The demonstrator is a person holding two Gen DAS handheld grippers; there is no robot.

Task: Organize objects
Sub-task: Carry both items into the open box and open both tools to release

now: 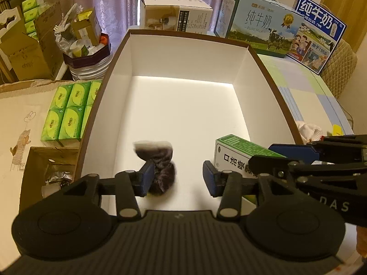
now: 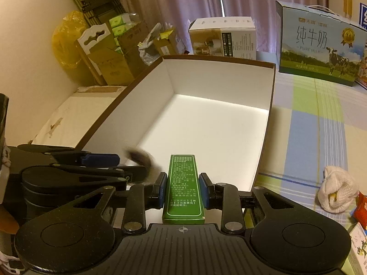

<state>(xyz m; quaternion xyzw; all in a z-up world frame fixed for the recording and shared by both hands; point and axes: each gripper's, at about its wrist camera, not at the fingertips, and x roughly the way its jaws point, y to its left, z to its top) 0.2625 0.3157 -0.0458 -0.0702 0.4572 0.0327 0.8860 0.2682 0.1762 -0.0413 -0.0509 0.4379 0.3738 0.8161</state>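
L wrist view: my left gripper [image 1: 177, 178] is over the near end of the big white-lined box [image 1: 119, 73], jaws spread apart. A dark pouch [image 1: 160, 167], blurred, sits in the gap, against the left pad [image 1: 146, 176] but clear of the right one, so nothing's pinched. Can't tell if it's resting on the box floor or just above it. To the right my right gripper [image 1: 296, 151] comes in from the side w/ a green-and-white carton [image 1: 238, 153] in it, also at the near end of the box. Outside the box on the left: a block of green tissue packs [image 1: 71, 110]; behind the box a white carton [image 1: 174, 13] and two milk cases [image 1: 259, 23].

R wrist view: my right gripper [image 2: 183, 189] is pressed onto the green carton [image 2: 183, 188], both blue pads flat on its long sides, carton pointing straight ahead over the box's near edge. Box [image 2: 266, 123] looks bare further in. My left gripper [image 2: 101, 160] shows at left, w/ the blurred dark pouch [image 2: 140, 155] just off its tip. On the checked tablecloth [image 2: 316, 119] to the right lies a white foam-net bundle [image 2: 337, 192], outside the box
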